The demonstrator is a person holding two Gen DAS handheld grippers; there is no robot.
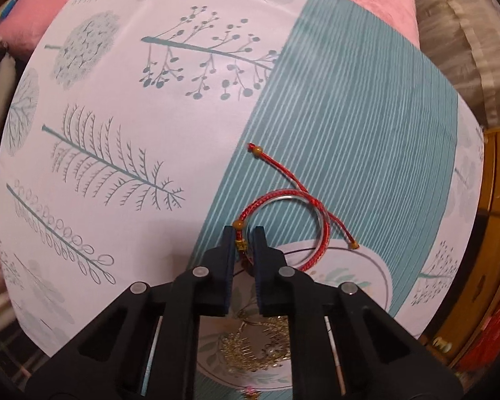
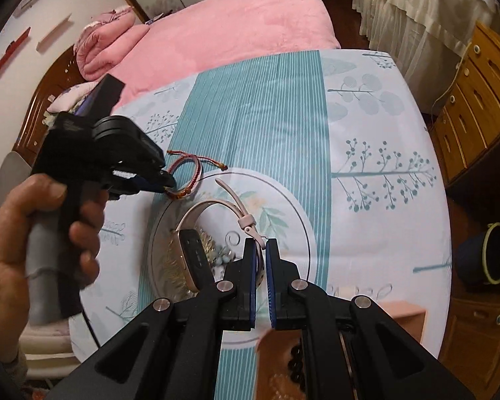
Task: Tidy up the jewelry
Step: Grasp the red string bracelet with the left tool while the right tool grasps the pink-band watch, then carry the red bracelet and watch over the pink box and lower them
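Nearest the right wrist camera, the right gripper (image 2: 260,250) has its blue-padded jaws pressed together on the pale pink strap of a smartwatch (image 2: 196,260), whose dark rectangular face tilts up to the left while the free end of the strap arcs away over a round plate (image 2: 293,206) with a leaf pattern. Gold-coloured jewellery (image 1: 260,343) lies in the middle of that plate, partly hidden behind the watch and the gripper fingers. A peach-coloured box (image 2: 406,320) shows just beyond the right fingers at the near edge of the table, with dark beads visible between the fingers below it, though what they belong to cannot be told. On the left side of that view a person's hand (image 2: 33,240) grips the handle of the left gripper (image 1: 243,233), which points down at the plate's far rim. In the left wrist view its jaws are pinched shut on a red braided cord bracelet (image 1: 283,213) at a small gold charm beside an amber bead; the bracelet's loop lies with a thin silver bangle (image 1: 316,206) partly over the plate rim, and its two bead-tipped tails spread across the teal striped band of the tablecloth (image 1: 116,116). Farther off is a bed with a pink blanket (image 2: 243,23), and wooden drawers (image 2: 476,100) stand at the right.
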